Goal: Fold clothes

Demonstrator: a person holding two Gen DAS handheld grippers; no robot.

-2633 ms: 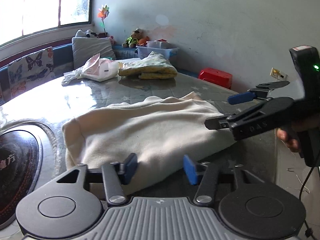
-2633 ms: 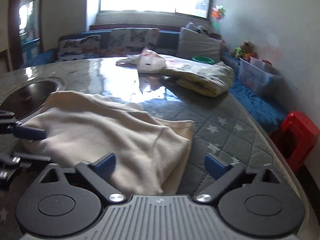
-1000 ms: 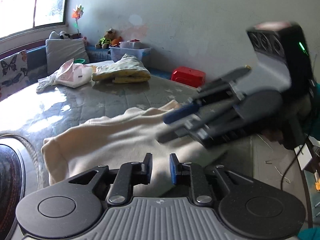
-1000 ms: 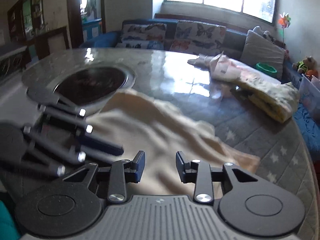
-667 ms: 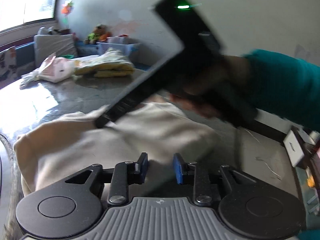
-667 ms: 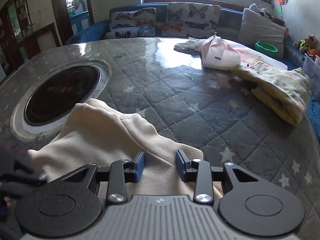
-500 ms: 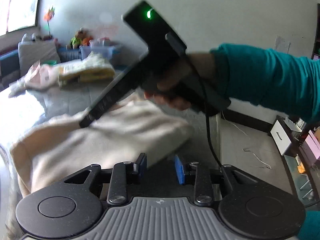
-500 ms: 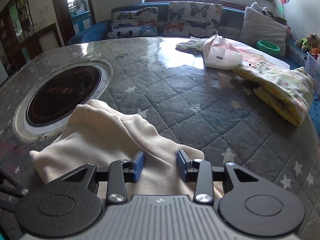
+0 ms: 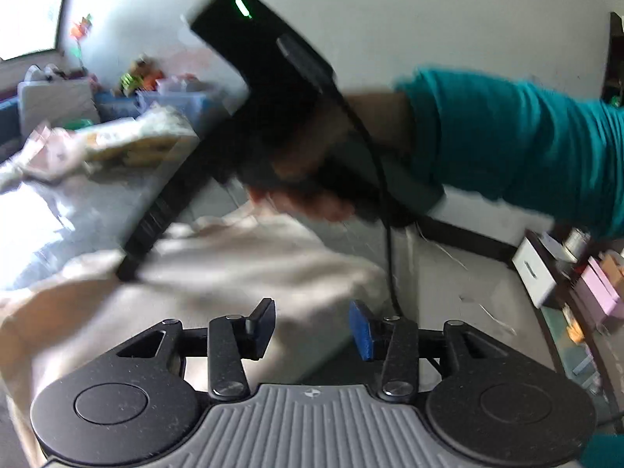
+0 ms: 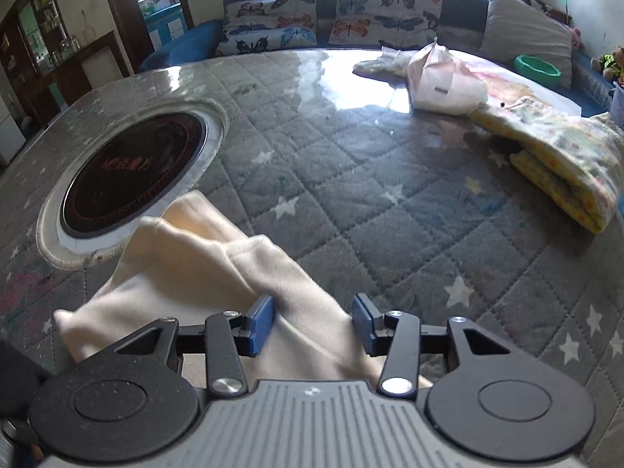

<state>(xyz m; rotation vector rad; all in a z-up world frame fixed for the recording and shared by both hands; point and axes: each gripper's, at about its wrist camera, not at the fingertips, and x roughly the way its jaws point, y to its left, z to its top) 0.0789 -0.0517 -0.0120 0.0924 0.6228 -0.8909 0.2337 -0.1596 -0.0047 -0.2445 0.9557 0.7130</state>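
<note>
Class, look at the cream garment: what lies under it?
The cream garment lies on the quilted star-print table cover, its far corner reaching the round cooktop's rim. Anything beneath the cloth is hidden.

Both tongs are black with blue pads [image 10: 262, 325], silver screws and ribbed grey housing [image 9: 312, 425]; behind the right tongs [image 9: 128, 269], a teal sleeve [image 9: 514, 136].

left wrist view: low and close over the cream garment [image 9: 218, 273], facing the wall side of the table [image 9: 43, 230]
right wrist view: close above the same garment; faces the sofa [image 10: 448, 19]
shared: garment; table
</note>
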